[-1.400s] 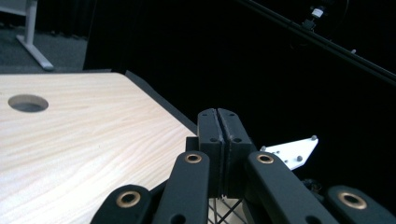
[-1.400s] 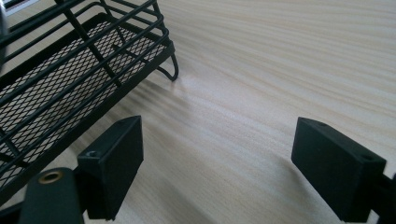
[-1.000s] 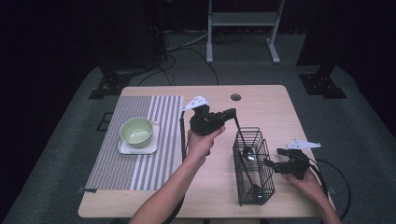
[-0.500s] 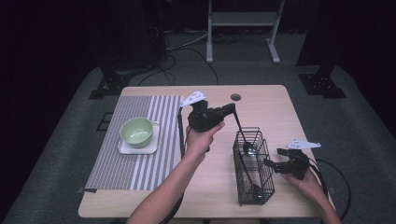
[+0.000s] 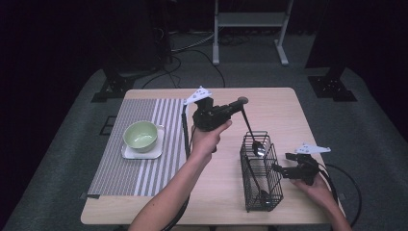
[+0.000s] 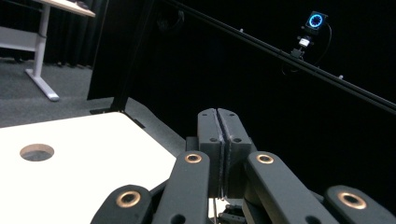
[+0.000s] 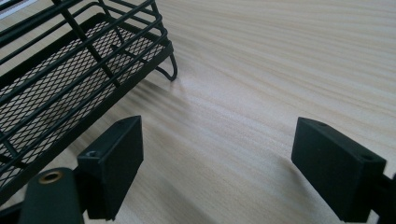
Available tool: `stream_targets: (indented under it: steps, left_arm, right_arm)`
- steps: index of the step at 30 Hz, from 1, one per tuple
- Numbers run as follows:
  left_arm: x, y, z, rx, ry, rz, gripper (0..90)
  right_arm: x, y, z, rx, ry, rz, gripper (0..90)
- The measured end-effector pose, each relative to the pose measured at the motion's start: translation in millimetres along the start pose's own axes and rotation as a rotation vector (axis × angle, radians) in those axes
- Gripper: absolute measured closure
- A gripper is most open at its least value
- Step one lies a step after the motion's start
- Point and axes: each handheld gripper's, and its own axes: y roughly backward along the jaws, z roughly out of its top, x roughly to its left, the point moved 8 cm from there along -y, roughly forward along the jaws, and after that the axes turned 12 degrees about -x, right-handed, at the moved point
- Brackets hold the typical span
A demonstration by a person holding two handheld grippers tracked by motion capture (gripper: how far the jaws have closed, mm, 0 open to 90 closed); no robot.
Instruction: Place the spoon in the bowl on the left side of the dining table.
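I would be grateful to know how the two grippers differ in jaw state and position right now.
The left gripper is shut on a spoon, raised above the basket; the right gripper is open, empty, low beside it. Both are black.

**Your rig as it looked**

Your forearms were bare, with no sleeves reaching the wrists. Your left gripper [image 5: 239, 103] was matte black, topped by a pale grey three-cornered plate, and a black cable trailed from it along your arm. In the left gripper view its linkage arms carried brass-coloured pivot pins, and small dark screw holes dotted the blocky fingers [image 6: 208, 140]. Your right gripper [image 5: 281, 163] matched it: black body, grey plate, and a black cable looping behind your hand. Its rectangular pads [image 7: 120, 161] were plain black, with a screw hole near the edge.
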Motion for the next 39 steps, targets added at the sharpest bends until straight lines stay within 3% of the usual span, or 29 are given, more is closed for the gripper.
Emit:
stream_targets:
  steps: [24, 39]
  left_arm:
    - [21.4, 22.1, 34.5, -0.058, -0.012, 0.083, 89.4]
    - [52.7, 52.8, 44.6, -0.077, -0.022, 0.171, 89.4]
  right_arm:
    - [0.0, -0.1, -0.1, 0.002, 0.003, -0.004, 15.7]
    - [-0.3, -0.3, -0.2, 0.004, 0.009, -0.012, 15.7]
